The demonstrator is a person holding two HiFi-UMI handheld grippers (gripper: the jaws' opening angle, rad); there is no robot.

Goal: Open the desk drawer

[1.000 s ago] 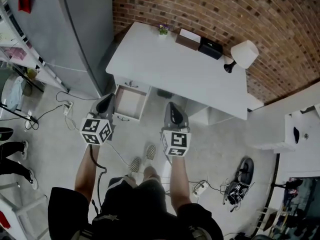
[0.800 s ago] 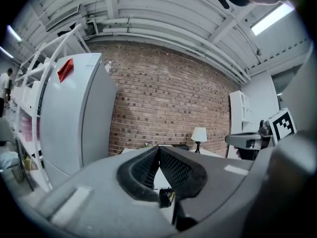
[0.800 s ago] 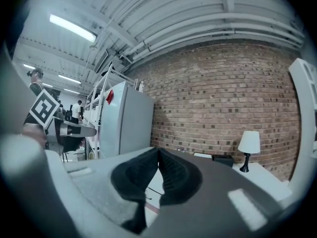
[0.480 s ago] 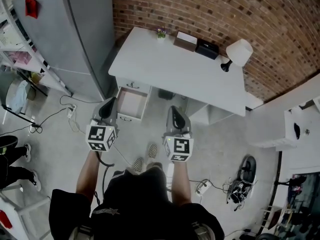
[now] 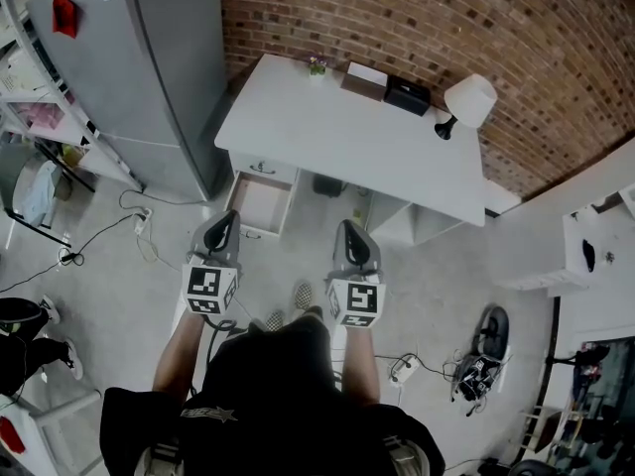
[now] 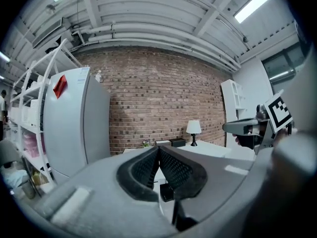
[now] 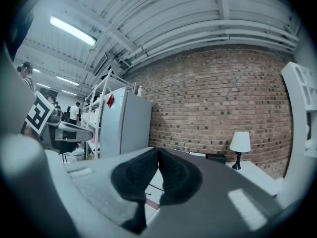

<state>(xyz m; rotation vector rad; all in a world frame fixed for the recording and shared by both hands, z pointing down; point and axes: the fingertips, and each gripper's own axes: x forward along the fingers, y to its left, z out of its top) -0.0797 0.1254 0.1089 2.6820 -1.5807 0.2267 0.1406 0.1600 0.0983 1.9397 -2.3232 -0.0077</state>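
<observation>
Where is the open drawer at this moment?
In the head view, the open drawer sticks out under the white desk's left end, just ahead of the left gripper.

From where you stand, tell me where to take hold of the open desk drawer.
Grip the dark handle on the front panel of the drawer, coming level from the person's side. The drawer stands pulled out under the desk's left end, front facing the person, nearest the left tool, whose jaws are shut and would need opening first.
</observation>
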